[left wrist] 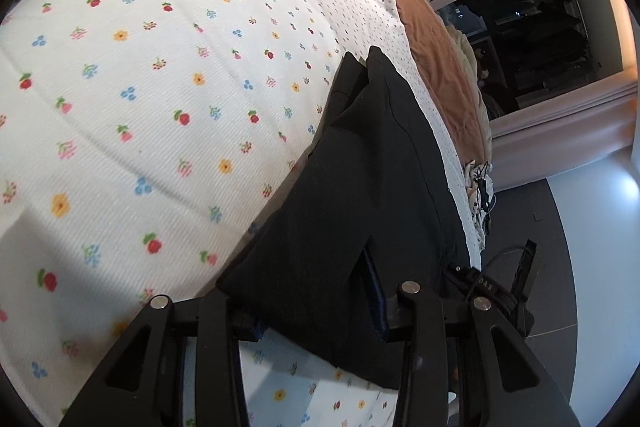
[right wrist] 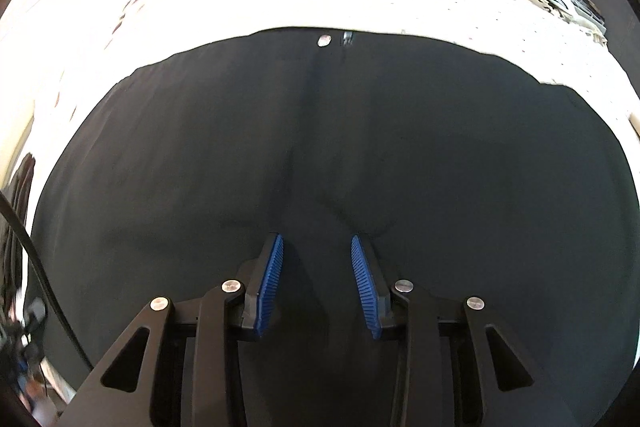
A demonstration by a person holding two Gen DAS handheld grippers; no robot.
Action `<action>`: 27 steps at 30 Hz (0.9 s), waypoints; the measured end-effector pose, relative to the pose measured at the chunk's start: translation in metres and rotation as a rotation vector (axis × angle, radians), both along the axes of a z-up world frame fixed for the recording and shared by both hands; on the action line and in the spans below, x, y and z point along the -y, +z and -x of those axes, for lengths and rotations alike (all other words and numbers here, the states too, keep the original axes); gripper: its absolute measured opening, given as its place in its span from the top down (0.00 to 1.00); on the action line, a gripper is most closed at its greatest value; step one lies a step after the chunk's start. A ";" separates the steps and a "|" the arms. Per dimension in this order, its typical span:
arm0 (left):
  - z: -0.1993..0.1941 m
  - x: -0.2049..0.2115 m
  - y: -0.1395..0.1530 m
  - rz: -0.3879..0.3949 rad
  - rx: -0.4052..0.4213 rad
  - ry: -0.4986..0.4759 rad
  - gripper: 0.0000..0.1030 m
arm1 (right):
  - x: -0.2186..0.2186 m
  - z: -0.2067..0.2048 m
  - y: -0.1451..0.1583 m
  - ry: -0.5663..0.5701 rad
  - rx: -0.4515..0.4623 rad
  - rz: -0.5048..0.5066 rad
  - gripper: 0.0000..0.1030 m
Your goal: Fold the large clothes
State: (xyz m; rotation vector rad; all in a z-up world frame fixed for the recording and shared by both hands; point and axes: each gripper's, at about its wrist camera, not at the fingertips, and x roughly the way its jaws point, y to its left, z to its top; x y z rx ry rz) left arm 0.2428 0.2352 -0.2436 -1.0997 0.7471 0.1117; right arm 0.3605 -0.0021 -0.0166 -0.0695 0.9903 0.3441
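Black trousers flat on the floral bedsheet, one claw on each end

In the right wrist view the trousers (right wrist: 320, 147) fill the frame's middle, waistband button (right wrist: 324, 40) at upper centre; the right gripper (right wrist: 317, 269) hovers over the seat, blue pads (right wrist: 272, 279) parted, nothing between them; in the left wrist view the left gripper (left wrist: 316, 323) appears clamped on the dark cloth at lower centre, its long axis running to upper right along the floral bedsheet (left wrist: 140, 87); the left is nearer the free end.
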 end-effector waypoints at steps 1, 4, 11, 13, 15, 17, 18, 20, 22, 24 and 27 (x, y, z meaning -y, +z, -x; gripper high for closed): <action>-0.002 0.000 0.000 0.001 -0.002 0.001 0.62 | -0.003 -0.008 -0.001 -0.004 0.000 -0.001 0.68; -0.006 -0.001 -0.002 0.013 -0.010 0.010 0.62 | -0.009 -0.036 -0.004 -0.019 0.000 -0.009 0.68; -0.009 -0.001 0.000 0.048 -0.003 0.016 0.83 | -0.004 -0.074 -0.015 -0.037 -0.023 -0.131 0.68; -0.008 -0.001 0.006 0.053 0.020 0.013 0.85 | 0.007 -0.068 -0.013 -0.034 -0.028 -0.200 0.68; -0.006 -0.002 0.012 0.072 0.042 0.012 0.86 | 0.018 -0.059 -0.009 -0.036 0.000 -0.200 0.60; -0.006 -0.003 0.019 0.085 0.062 0.009 0.86 | 0.030 -0.047 -0.010 -0.031 -0.009 -0.246 0.37; -0.006 -0.002 0.023 0.087 0.071 0.007 0.87 | 0.035 -0.052 -0.010 -0.027 -0.018 -0.263 0.35; -0.007 0.000 0.035 0.091 0.099 -0.002 0.87 | 0.044 -0.039 -0.013 -0.017 -0.024 -0.289 0.35; -0.010 0.003 0.046 0.093 0.121 -0.011 0.87 | 0.048 -0.025 -0.014 0.011 -0.022 -0.316 0.35; -0.014 0.008 0.059 0.089 0.142 -0.025 0.87 | 0.055 -0.012 -0.018 0.030 -0.034 -0.343 0.35; -0.023 0.019 0.086 0.066 0.183 -0.061 0.87 | 0.067 0.005 -0.027 0.058 -0.054 -0.384 0.42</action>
